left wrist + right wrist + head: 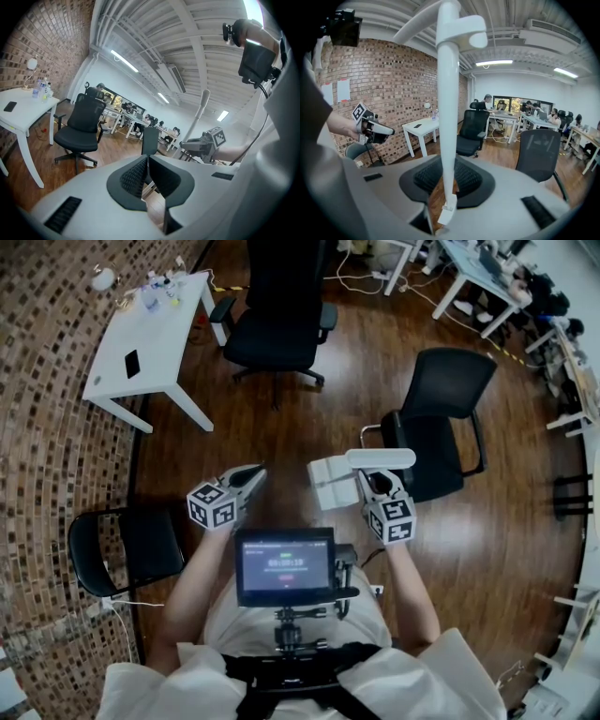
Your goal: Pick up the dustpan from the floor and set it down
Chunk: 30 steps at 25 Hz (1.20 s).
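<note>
The white dustpan (330,482) hangs in the air above the wood floor, its long handle (380,458) lying across my right gripper (373,482). In the right gripper view the handle (445,93) rises straight up between the two black pads, and my right gripper (445,180) is shut on it. My left gripper (253,474) hovers level with it, a little to the left, shut with nothing in it. Seen from the left gripper view, its jaws (146,174) meet with only a thin slit between them, and the right gripper (206,143) with the handle (202,105) shows beyond.
A white table (150,343) stands by the brick wall at the upper left. One black office chair (281,315) is ahead and another (441,427) is close on the right of the dustpan. A black chair (127,549) sits at my left. A small screen (284,563) hangs at my chest.
</note>
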Available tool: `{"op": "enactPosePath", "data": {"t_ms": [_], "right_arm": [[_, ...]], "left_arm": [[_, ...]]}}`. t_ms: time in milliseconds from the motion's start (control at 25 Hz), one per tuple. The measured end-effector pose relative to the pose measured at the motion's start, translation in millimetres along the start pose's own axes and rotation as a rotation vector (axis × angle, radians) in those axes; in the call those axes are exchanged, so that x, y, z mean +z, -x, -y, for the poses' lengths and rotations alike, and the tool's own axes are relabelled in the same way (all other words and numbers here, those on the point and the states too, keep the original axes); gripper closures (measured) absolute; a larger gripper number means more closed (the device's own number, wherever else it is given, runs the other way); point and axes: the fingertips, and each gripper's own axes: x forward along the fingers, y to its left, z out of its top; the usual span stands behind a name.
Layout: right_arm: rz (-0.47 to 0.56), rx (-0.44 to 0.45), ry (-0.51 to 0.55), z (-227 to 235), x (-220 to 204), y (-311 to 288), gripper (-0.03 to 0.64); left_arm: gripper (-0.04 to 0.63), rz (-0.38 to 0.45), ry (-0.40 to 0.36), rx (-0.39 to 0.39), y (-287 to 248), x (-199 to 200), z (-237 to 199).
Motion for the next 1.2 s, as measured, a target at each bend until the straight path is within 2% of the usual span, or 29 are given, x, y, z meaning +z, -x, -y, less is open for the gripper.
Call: {"op": "enactPosePath", "data": {"t_ms": [680,1200], "right_arm": [[-0.021,0.042,0.012,33.5,-27.9,15.9,0.508],[-0.042,0.111,0.054,53.4,-48.4,0.4,0.508]], "left_arm": [[0.586,-0.017,0.033,0.047,-32.4,-26.6,33.1],[0.586,-0.044,0.065,0.125,-47.6,-51.4,43.8]]}}
